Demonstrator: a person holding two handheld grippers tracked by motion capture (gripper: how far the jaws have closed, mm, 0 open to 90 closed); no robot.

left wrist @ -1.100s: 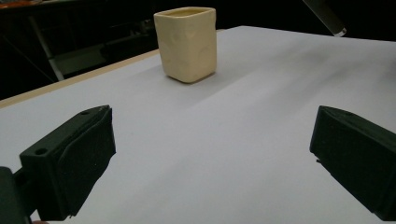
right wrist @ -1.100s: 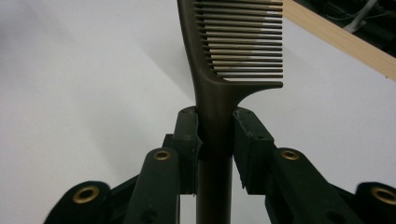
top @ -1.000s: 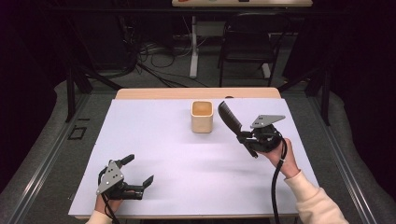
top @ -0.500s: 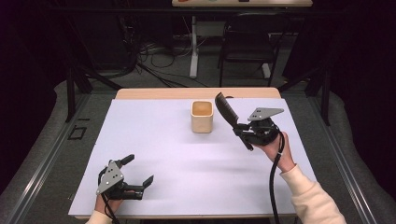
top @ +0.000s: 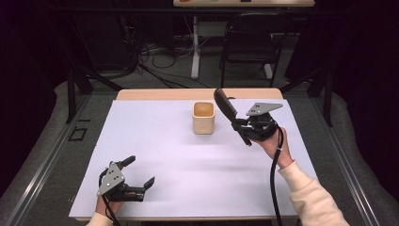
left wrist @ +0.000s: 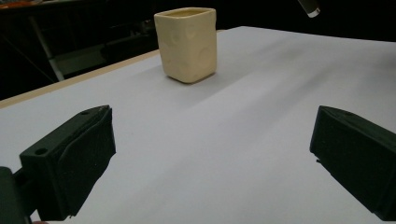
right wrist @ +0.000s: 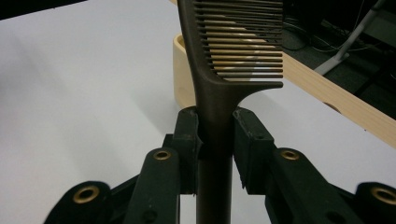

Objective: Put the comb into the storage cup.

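Observation:
A cream square cup (top: 203, 117) stands upright on the white table sheet, towards the back middle; it also appears as the cream cup (left wrist: 187, 43) ahead of my left gripper and partly behind the comb as the cup (right wrist: 183, 77). My right gripper (top: 242, 126) is lifted just right of the cup and is shut on the handle of a dark brown comb (top: 227, 109), whose toothed end points up and towards the cup. In the right gripper view the comb (right wrist: 224, 60) rises between the two pads. My left gripper (top: 139, 173) rests near the front left, open and empty.
The white sheet (top: 164, 155) covers a wooden table whose far edge (top: 197, 94) shows at the back. Beyond it stand a dark chair (top: 249, 42), a table leg and floor cables. Black frame rails run along both sides.
My right gripper has carried the comb up and leftwards, closer to the cup. The left gripper has stayed where it was.

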